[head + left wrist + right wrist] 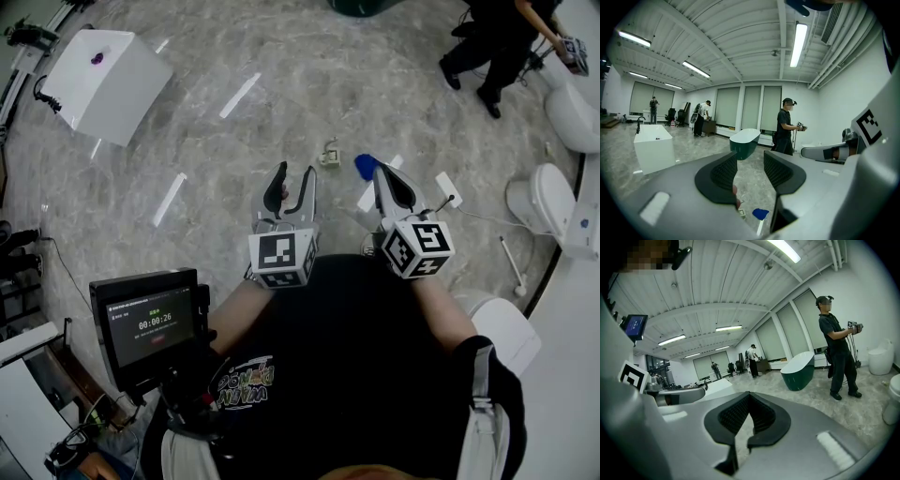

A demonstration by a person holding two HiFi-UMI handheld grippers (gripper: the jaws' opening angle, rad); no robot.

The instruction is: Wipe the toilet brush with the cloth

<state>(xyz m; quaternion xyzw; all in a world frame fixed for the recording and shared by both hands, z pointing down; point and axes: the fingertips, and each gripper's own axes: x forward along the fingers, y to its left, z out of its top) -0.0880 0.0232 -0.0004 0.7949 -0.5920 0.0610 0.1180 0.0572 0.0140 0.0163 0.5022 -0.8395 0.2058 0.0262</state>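
Note:
Both grippers are held side by side above the marble floor [216,178]. My left gripper [292,180] has its jaws apart with nothing between the pads; through the gap in the left gripper view I see only floor. My right gripper [386,178] is shut and empty, its pads meeting at the tips [749,416]. A small blue thing [364,166] lies on the floor just past the right gripper, partly hidden by it; whether it is the cloth I cannot tell. It also shows low in the left gripper view, blue thing [760,213]. A thin white rod with a round end [512,268] lies on the floor near the toilets.
A white box-shaped tub [108,80] stands at the far left, a dark green tub [745,143] farther off. White toilets [544,202] line the right side. A person [497,47] stands at the upper right. A small beige item [329,155] sits on the floor; a screen [150,323] hangs at my left.

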